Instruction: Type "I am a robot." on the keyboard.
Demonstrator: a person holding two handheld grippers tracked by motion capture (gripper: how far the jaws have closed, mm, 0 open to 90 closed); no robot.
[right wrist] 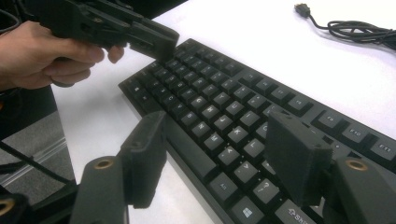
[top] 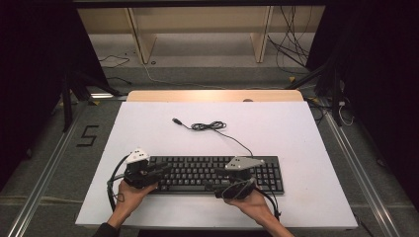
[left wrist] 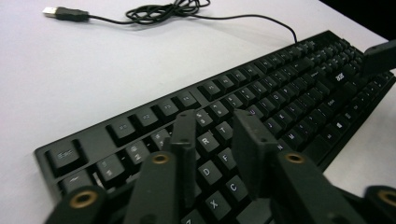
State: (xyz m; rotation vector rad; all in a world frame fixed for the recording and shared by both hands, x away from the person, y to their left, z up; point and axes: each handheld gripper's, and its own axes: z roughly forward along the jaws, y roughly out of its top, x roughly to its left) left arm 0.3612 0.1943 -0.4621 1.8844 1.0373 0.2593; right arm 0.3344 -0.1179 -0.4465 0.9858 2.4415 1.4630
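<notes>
A black keyboard (top: 212, 173) lies along the near part of the white table top (top: 148, 128). Its thin cable runs back to a loose coil (top: 207, 126) and a free USB plug (top: 176, 120). My left gripper (top: 165, 170) hovers over the keyboard's left end; in the left gripper view its jaws (left wrist: 215, 119) stand a narrow gap apart above the letter keys, with nothing between them. My right gripper (top: 217, 182) is over the right half of the keyboard. Its jaws (right wrist: 217, 123) are spread wide over the bottom key rows and hold nothing.
A wooden strip (top: 212, 95) borders the table's far edge, with shelving (top: 197, 29) and loose cables on the floor beyond. Metal rails run along both sides. Bare white table surface lies behind the keyboard around the cable coil.
</notes>
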